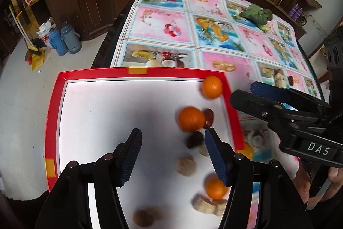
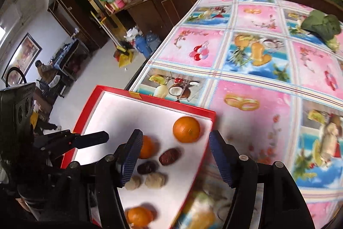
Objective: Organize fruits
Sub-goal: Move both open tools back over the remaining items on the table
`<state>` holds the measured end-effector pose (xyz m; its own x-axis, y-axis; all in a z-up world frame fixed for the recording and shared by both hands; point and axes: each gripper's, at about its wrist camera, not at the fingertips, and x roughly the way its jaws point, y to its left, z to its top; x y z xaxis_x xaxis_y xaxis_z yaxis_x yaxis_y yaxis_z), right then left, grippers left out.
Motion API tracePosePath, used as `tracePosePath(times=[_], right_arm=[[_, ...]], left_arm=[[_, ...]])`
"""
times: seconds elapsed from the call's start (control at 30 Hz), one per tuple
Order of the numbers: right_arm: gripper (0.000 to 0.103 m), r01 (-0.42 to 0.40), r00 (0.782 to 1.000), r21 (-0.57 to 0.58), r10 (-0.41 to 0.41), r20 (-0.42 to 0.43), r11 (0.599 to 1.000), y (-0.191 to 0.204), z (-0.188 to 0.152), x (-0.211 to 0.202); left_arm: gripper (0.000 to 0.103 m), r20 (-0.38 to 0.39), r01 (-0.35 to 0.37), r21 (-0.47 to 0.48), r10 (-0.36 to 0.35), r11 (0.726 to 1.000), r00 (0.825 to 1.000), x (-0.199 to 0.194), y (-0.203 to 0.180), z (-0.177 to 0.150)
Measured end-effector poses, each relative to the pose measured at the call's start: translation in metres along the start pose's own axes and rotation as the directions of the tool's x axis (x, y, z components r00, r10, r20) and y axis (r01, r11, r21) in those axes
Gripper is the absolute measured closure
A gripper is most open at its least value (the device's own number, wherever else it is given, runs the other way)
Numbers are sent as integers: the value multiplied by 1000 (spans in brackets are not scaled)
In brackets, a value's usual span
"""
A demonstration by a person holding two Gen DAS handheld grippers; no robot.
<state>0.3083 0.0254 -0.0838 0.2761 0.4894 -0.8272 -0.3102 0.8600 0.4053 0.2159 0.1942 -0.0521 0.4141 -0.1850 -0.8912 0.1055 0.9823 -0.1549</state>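
Fruit lies loose on the white floor of a shallow red-rimmed cardboard tray (image 1: 64, 87). Nearest the left hand-held gripper (image 1: 173, 156), whose jaws stand spread with nothing between them, sit pale walnuts (image 1: 185, 165), a small orange mandarin (image 1: 215, 187) and a dark dried date (image 1: 194, 138). Further out at one o'clock lie two more mandarins (image 1: 190, 118), one against the far rim. The right hand-held gripper (image 2: 175, 156) is spread and empty too, hanging over the tray's right edge. Beyond, a fruit-patterned tabletop (image 2: 257, 87) carries a green leafy vegetable (image 2: 321, 25) at two o'clock.

Round fruit may roll if the tray is nudged, since part of it seems to overhang the tabletop. Blur smears the nearest pieces; the bottom-edge items are cut off.
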Motion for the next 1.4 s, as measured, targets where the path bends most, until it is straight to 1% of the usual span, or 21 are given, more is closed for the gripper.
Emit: tracePosePath(times=[0.17,0.3,0.43,0.53,0.67,0.83,0.9,1.03,1.1,1.2,1.27,1.3,1.37,1.4], right_arm=[[37,17,999,19,-17,31,1000,-20,-19,-39],[37,41,998,40,-42,43,998,-43,-38,-68],[37,77,995,71,-81,61,995,-76,-61,-99],[36,103,992,99,-110,68,990,-100,-71,-114],[36,135,987,150,-147,73,979,-135,-79,-129],[38,151,983,190,-167,73,970,-165,-76,-134],[38,150,983,192,-167,76,970,-171,-74,-135],[38,181,978,186,-197,70,966,-181,-69,-129],[42,178,979,199,-195,67,964,-187,-69,-126],[43,181,977,213,-200,68,960,-197,-66,-126],[45,185,977,218,-204,65,958,-205,-62,-125],[46,188,976,219,-206,64,958,-208,-60,-125],[47,197,975,225,-215,55,954,-216,-55,-122],[49,200,975,228,-217,52,953,-220,-52,-120]], left_arm=[[43,33,22,11,-23,1000,999,-26,-32,-19],[43,43,43,32,-45,999,998,-35,-67,-29],[43,32,71,58,-73,996,997,-30,-105,-33],[43,19,89,69,-90,994,996,-21,-130,-28],[43,-1,90,89,-90,992,996,-4,-151,-17],[44,-20,85,94,-84,992,996,16,-166,-9],[44,-32,87,88,-85,992,996,25,-168,-8],[45,-49,75,72,-71,995,996,42,-172,0],[45,-55,80,81,-76,994,996,48,-177,4],[45,-65,81,95,-75,992,995,57,-185,10],[49,-69,89,88,-83,992,994,62,-189,16],[52,-74,89,86,-83,992,994,65,-191,19],[53,-79,93,88,-86,992,993,70,-196,28],[53,-75,93,92,-86,991,993,71,-199,33]])
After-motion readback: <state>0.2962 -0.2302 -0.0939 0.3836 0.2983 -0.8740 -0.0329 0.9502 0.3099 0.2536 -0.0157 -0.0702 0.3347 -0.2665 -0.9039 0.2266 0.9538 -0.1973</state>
